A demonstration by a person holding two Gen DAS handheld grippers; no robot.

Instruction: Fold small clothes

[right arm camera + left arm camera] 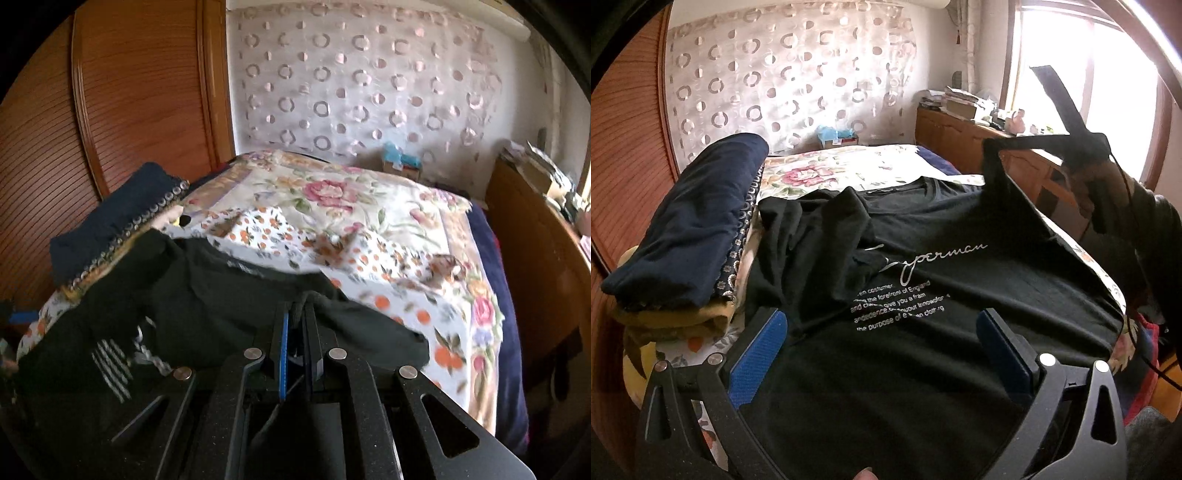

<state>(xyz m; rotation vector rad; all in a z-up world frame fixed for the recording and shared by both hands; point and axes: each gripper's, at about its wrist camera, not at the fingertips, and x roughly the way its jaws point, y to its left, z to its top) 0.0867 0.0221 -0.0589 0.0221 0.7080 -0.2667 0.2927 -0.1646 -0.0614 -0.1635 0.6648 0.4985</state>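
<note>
Black T-shirt (923, 258) edge pinched, lifted by right claw (297, 314) off bed (369, 206).

A home bedroom. A bed (388, 206) covered with a floral quilt fills the middle, and a stack of folded clothes (690, 236) sits at its near left. Far behind hangs a sheer curtain (783, 74) patterned with rings and dots. To the left stands a wooden wardrobe with slatted doors (122, 96). On the right a low wooden cabinet (964, 136) carries piled papers and small household items beneath a bright window (1067, 62).
</note>
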